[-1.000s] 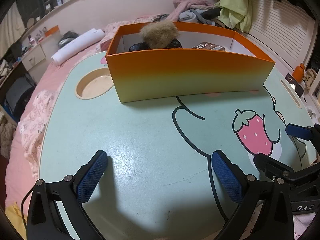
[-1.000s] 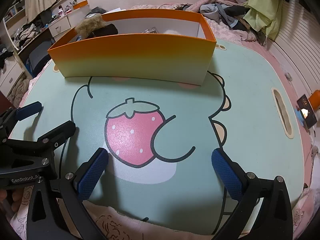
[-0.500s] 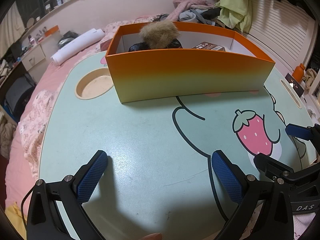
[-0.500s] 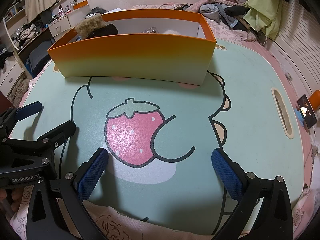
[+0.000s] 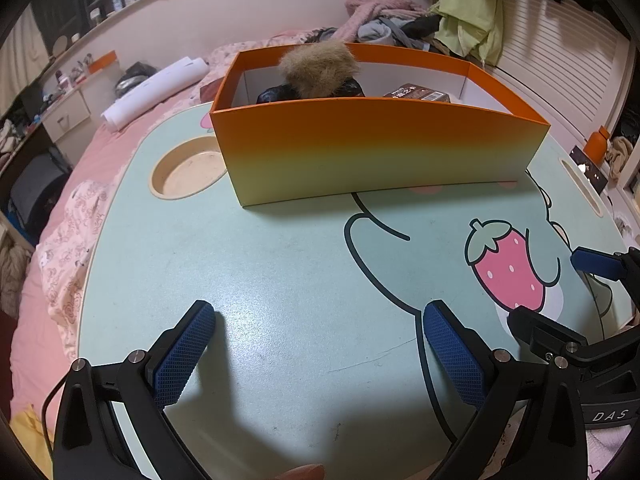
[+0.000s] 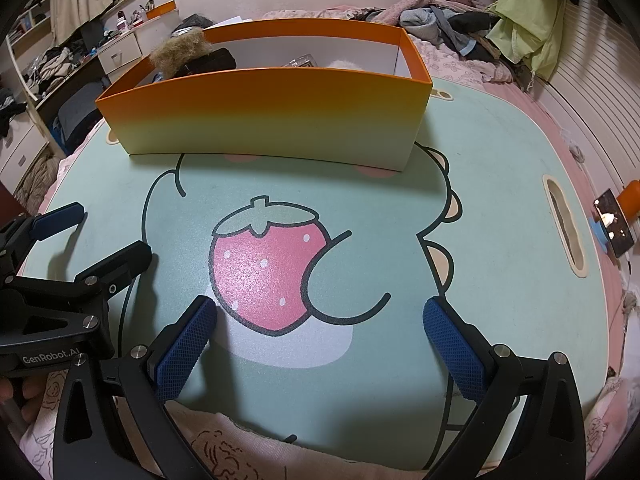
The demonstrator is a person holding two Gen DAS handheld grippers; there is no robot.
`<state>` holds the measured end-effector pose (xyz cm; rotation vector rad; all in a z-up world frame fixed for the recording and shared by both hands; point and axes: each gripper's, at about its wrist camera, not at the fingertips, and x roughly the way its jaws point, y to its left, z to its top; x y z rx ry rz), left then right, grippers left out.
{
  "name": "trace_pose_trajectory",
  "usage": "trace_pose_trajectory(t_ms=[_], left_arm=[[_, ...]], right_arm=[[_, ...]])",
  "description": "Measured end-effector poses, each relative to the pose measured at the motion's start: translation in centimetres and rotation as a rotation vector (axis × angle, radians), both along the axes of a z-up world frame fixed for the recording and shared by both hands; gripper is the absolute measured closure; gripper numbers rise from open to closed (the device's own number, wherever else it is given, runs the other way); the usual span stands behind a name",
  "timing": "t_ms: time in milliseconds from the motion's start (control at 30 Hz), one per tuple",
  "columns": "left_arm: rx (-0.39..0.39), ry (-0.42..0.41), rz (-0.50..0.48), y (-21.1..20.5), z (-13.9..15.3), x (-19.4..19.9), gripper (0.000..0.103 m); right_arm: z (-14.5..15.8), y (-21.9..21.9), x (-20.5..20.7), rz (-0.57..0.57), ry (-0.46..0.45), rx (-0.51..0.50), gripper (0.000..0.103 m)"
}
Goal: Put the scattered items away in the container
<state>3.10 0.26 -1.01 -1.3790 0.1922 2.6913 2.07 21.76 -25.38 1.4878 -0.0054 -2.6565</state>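
Note:
An orange-to-yellow box (image 5: 376,148) stands at the far side of the mint-green table (image 5: 280,264); it also shows in the right wrist view (image 6: 272,116). Inside it are a brown furry item (image 5: 318,66) on something black (image 5: 276,92) and a brown carton (image 5: 416,94). My left gripper (image 5: 318,354) is open and empty, low over the table's near side. My right gripper (image 6: 320,348) is open and empty over the strawberry print (image 6: 268,268). Each gripper shows at the edge of the other's view.
A round cup recess (image 5: 186,168) lies left of the box and a slot handle (image 6: 564,226) at the table's right. A phone (image 6: 614,222) and an orange bottle (image 5: 598,142) sit off the right edge. Pink bedding (image 5: 60,240) and clothes (image 6: 460,20) surround the table.

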Motion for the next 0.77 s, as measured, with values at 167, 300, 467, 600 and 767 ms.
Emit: trace_pose_trajectory(t_ms=[167,300,467,600,767], left_arm=[[-0.001,-0.003,-0.002,0.00,0.02,-0.01,0.000],[-0.001,-0.005,-0.006,0.13,-0.24,0.02,0.000],[-0.002,-0.006,-0.007,0.16,-0.22,0.01,0.000],[-0.002,-0.006,-0.008,0.15,-0.24,0.00,0.000],[0.000,-0.003,-0.011,0.40,-0.47,-0.04,0.000]], right_arm=[[0.00,-0.01,0.00,0.000,0.000,0.000,0.000],[0.02,-0.04,0.01,0.000,0.000,0.000,0.000],[0.02,-0.06,0.02,0.000,0.000,0.000,0.000],[0.01,-0.06,0.02,0.000,0.000,0.000,0.000],[0.01,-0.07,0.03,0.000,0.000,0.000,0.000]])
